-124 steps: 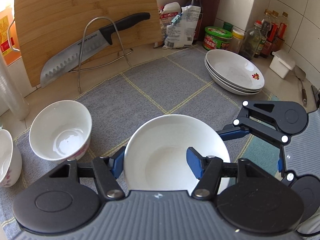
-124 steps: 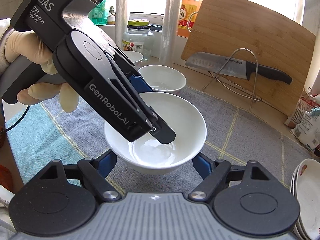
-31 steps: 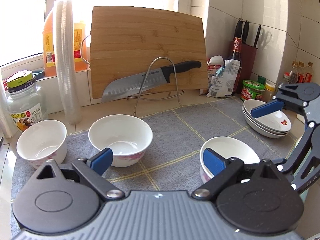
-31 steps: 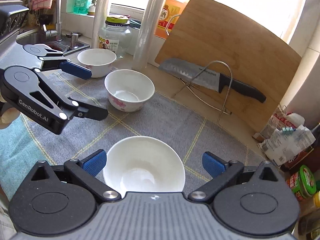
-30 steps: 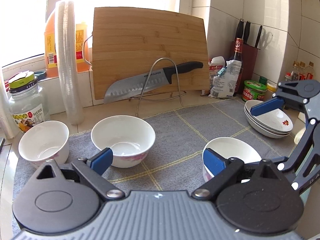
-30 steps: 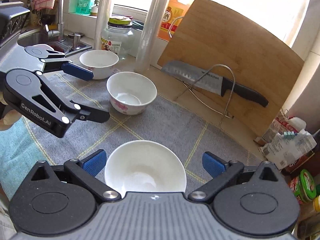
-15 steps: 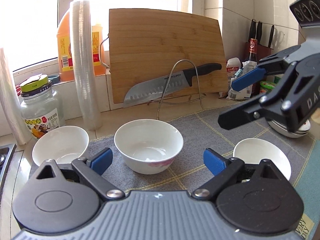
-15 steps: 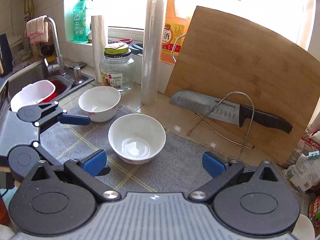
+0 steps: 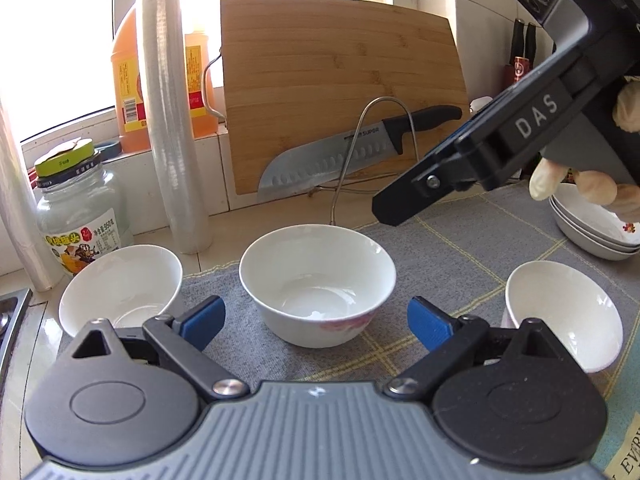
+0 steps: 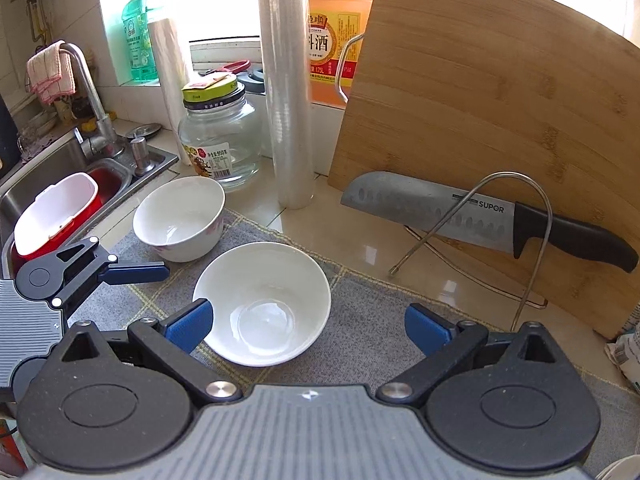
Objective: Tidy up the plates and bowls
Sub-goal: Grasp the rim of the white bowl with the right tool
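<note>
Three white bowls stand on the grey mat (image 9: 460, 248): a left bowl (image 9: 120, 284), a middle bowl (image 9: 318, 280) and a right bowl (image 9: 560, 320). A stack of white plates (image 9: 592, 228) sits at the far right. My left gripper (image 9: 316, 322) is open, level with the near side of the middle bowl and not touching it. My right gripper (image 10: 308, 328) is open above the middle bowl (image 10: 262, 308), its left pad beside the rim. The left bowl (image 10: 180, 216) lies beyond. A gloved hand (image 9: 580, 184) carries the right gripper, which reaches in from the upper right.
Behind the mat stand a wooden cutting board (image 9: 340, 88), a knife (image 9: 352, 152) on a wire rack, a roll of cling film (image 9: 168, 120), a glass jar (image 9: 80, 208) and an orange bottle (image 9: 128, 80). A sink (image 10: 80, 168) with a tap and a red-and-white box (image 10: 52, 216) lies to the left.
Both grippers have swung left, from the right bowl to the middle one. The right gripper now reaches across the left wrist view. All three bowls stay put.
</note>
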The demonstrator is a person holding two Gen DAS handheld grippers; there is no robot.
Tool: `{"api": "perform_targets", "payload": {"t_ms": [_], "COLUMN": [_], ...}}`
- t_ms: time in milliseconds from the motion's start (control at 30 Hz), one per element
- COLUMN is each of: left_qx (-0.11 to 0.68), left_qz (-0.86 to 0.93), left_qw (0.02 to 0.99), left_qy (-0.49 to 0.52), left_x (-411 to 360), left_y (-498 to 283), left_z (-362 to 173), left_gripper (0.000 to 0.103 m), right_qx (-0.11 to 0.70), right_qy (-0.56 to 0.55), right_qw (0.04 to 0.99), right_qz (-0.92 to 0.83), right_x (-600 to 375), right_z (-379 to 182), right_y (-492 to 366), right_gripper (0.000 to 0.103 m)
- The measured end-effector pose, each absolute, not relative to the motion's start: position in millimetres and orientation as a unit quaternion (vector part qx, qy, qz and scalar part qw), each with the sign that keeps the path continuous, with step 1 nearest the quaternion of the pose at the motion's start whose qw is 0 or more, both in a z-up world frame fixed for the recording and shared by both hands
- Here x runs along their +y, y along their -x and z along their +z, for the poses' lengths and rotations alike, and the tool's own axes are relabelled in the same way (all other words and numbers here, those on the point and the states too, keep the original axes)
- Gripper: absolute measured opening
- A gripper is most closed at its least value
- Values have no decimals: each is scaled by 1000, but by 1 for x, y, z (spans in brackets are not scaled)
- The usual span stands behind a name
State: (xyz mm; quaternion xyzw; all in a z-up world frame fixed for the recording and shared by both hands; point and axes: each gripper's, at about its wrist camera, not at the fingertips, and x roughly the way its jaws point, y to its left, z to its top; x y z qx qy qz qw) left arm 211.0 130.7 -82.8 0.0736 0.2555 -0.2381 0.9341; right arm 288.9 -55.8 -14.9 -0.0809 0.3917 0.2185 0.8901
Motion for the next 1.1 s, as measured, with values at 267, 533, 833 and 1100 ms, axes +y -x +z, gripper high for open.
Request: {"api": "perform_targets", "payload": {"t_ms": [267,533,833,1100], "left_qx": [270,272,269,272], "left_qz": [-218,-220,-230,-236], "left_qw": [933,930,926,925], "left_qy": [-92,-113,-130,-125], "left_x": [125,112,103,105], "left_y": [-225,-231,-233,-238], "left_z": [-96,-102,-106,-108], "left_gripper": [97,97,89,86], "right_qx": [420,448,468,477], "right_qy": [96,87,69,66], "right_qw": [865,842,829,821], "right_qz": [259,287,299,307], "right_x": [-39,-32,-31,-27], "right_z": [-31,-49,-58,-64], "right_y": [-314,-334,-350,-357], "right_gripper": [103,98,91,82]}}
